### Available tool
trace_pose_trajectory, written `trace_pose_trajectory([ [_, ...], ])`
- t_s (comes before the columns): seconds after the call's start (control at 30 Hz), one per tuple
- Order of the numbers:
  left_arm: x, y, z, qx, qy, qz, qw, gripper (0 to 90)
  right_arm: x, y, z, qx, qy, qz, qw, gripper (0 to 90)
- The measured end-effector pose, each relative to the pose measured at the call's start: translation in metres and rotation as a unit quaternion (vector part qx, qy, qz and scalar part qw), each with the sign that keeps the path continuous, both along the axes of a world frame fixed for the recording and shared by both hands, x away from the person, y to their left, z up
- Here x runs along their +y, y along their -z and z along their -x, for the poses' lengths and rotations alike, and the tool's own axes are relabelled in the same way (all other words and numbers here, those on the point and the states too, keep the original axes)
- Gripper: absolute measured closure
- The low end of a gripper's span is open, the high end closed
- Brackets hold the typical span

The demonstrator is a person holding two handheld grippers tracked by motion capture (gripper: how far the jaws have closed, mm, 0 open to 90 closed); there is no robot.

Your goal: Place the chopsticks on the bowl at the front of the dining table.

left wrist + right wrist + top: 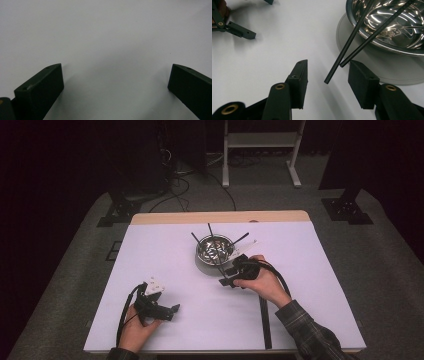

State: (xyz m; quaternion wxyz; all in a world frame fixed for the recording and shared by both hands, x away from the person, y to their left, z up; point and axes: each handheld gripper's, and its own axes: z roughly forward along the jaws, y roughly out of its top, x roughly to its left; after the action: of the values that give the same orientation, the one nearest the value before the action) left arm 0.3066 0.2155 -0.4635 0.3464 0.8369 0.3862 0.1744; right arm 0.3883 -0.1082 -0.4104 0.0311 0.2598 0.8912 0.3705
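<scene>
A shiny steel bowl (216, 249) sits on a pale round plate (202, 266) at the table's middle, with several black chopsticks (210, 234) leaning in it. My right gripper (227, 272) is just at the bowl's near right side, pointing left. In the right gripper view its jaws (328, 65) stand open, and the free ends of two chopsticks (347, 47) reach between them from the bowl (387, 32); neither pad presses on them. My left gripper (171, 311) rests near the front left, open over bare table (116, 72).
A black strip (265, 322) lies on the white table top near the front right. The table's far edge is bare wood (220, 216). In the right gripper view the plate's rim (392, 75) lies under the bowl, and the left gripper (237, 30) is farther off.
</scene>
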Motion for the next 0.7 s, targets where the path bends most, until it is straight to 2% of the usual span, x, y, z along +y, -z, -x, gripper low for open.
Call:
trace_pose_trajectory([
  [0.2,0.000,0.000,0.000,0.000,0.000,0.001,1.0000,0.0,-0.002,-0.004,-0.002,-0.004,0.009,-0.002,0.9999,49.1],
  [0.37,0.000,0.000,0.000,-0.001,-0.001,0.002,1.0000,0.0,-0.004,-0.020,-0.006,-0.016,0.022,-0.014,0.9995,51.3],
  [0.47,0.000,0.000,0.000,-0.001,0.000,0.002,1.0000,0.0,-0.003,-0.024,-0.008,-0.020,0.022,-0.017,0.9994,52.1],
  [0.7,0.000,0.000,0.000,-0.001,0.000,0.002,1.0000,0.0,0.009,-0.038,-0.022,-0.035,0.039,-0.035,0.9980,70.6],
])
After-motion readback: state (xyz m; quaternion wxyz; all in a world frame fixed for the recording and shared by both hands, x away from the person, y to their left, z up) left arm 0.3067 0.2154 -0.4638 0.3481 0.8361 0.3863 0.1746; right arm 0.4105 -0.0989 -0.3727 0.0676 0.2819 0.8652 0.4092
